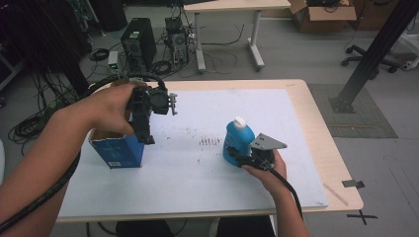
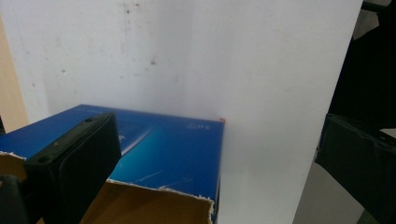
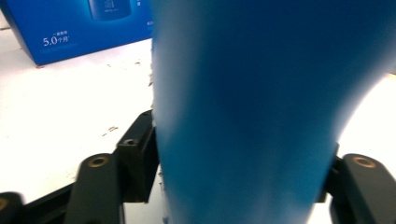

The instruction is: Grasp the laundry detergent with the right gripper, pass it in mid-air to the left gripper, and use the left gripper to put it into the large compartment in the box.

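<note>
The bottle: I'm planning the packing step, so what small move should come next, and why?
Probably lift the blue bottle straight up: the right gripper has its jaws against both sides, and the open blue box, steadied by the left gripper, stands apart to its left.

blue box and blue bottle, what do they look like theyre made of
Blue box: looks like printed cardboard with a slightly glossy face; the left gripper view shows a torn top edge with a brown inside. Blue bottle: probably plastic, smooth with a soft sheen, with a white cap; its surface is blurred in the right gripper view.
</note>
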